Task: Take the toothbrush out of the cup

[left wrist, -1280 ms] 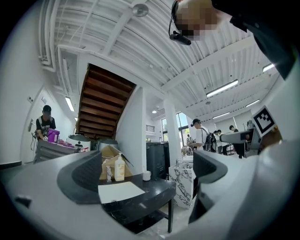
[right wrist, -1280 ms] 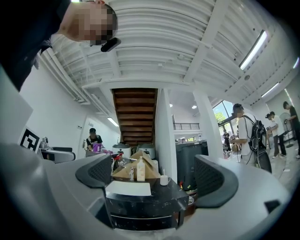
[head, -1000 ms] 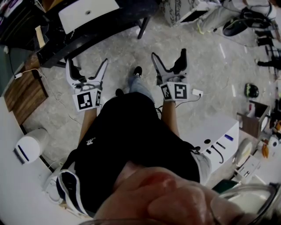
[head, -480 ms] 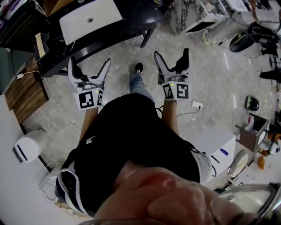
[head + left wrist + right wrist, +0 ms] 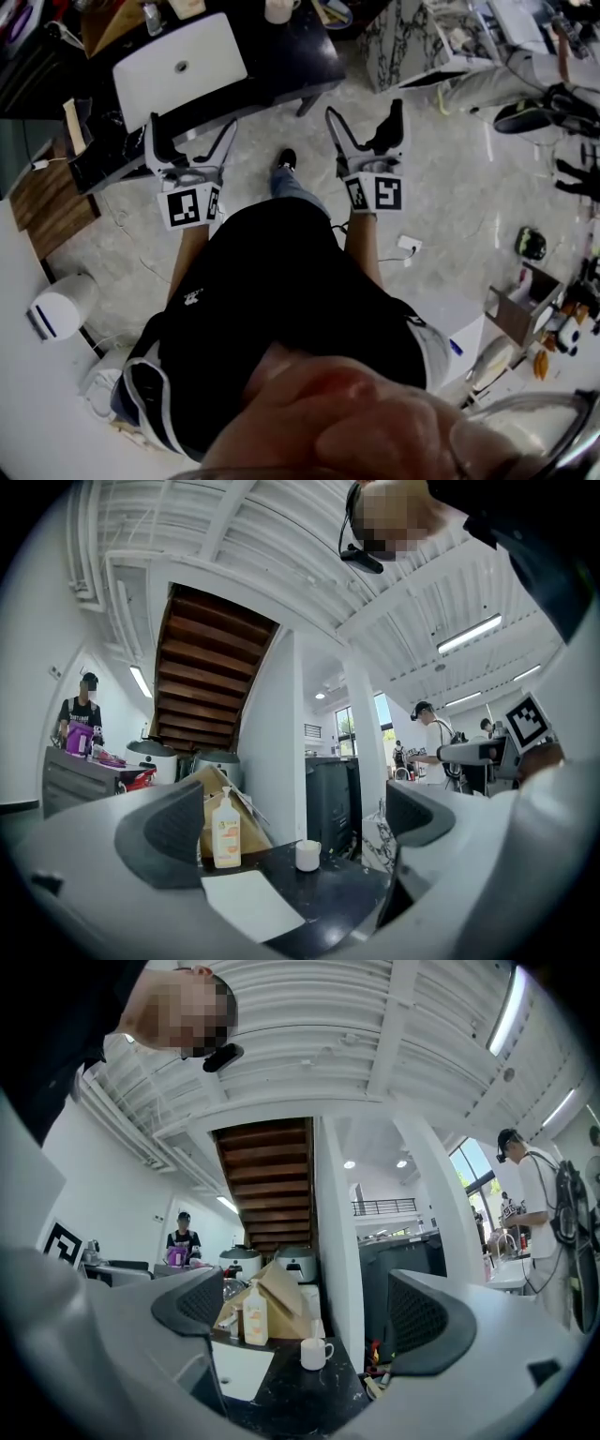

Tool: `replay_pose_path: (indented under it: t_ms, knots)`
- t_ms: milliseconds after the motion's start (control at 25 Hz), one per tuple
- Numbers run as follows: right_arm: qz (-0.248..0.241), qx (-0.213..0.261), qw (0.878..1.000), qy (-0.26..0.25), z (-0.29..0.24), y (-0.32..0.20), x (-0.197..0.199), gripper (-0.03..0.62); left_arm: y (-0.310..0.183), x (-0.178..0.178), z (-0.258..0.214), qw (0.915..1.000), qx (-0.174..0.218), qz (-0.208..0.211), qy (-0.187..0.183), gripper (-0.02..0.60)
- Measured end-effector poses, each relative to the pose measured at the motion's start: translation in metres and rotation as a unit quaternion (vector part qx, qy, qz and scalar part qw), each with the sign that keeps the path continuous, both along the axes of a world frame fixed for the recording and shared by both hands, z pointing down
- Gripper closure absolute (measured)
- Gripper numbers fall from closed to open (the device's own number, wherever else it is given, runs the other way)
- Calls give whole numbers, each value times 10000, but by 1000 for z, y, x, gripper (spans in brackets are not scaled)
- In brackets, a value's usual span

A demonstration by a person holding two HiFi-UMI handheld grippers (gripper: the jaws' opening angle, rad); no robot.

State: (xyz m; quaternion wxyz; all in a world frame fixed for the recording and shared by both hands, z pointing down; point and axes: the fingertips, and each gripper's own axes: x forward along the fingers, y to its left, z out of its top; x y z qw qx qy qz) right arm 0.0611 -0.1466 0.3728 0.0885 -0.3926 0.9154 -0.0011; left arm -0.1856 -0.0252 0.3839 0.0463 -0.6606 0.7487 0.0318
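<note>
A white cup (image 5: 314, 1353) stands on the black table (image 5: 300, 1401), far ahead of both grippers; the left gripper view shows the same cup (image 5: 307, 855). From the head view the cup (image 5: 278, 9) sits at the table's far edge. A pale upright bit above its rim could be the toothbrush, but it is too small to tell. My left gripper (image 5: 192, 131) hangs open over the table's near edge. My right gripper (image 5: 364, 117) is open above the floor beside the table. Both hold nothing.
On the table lie a white mat (image 5: 178, 70) and a pump bottle (image 5: 255, 1321) in front of a cardboard box (image 5: 277, 1307). A marble-patterned box (image 5: 403, 37) stands right of the table. A white cabinet (image 5: 441, 328) is at my right, and a person (image 5: 534, 1204) stands far right.
I have stepped toward the black table, so more of its top and the cup have come into the head view. Both grippers stay open and level in front of me.
</note>
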Motion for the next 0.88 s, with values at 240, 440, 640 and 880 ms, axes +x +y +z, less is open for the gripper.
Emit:
replay_pose_path:
  t_ms: [240, 440, 640, 880]
  knots:
    - [-261, -91, 9996, 13, 4, -80, -6, 66, -76, 0, -3, 9996, -23, -217, 170, 0]
    - [-432, -122, 9990, 26, 4, -121, -11, 66, -113, 5, -6, 9995, -38, -309, 99, 0]
    - [-428, -213, 9989, 33, 7, -136, -14, 66, -132, 2, 6, 9993, -202, -265, 171, 0]
    - [-111, -304, 9994, 92, 10, -143, -7, 66, -181, -8, 48, 9967, -595, 150, 527, 2]
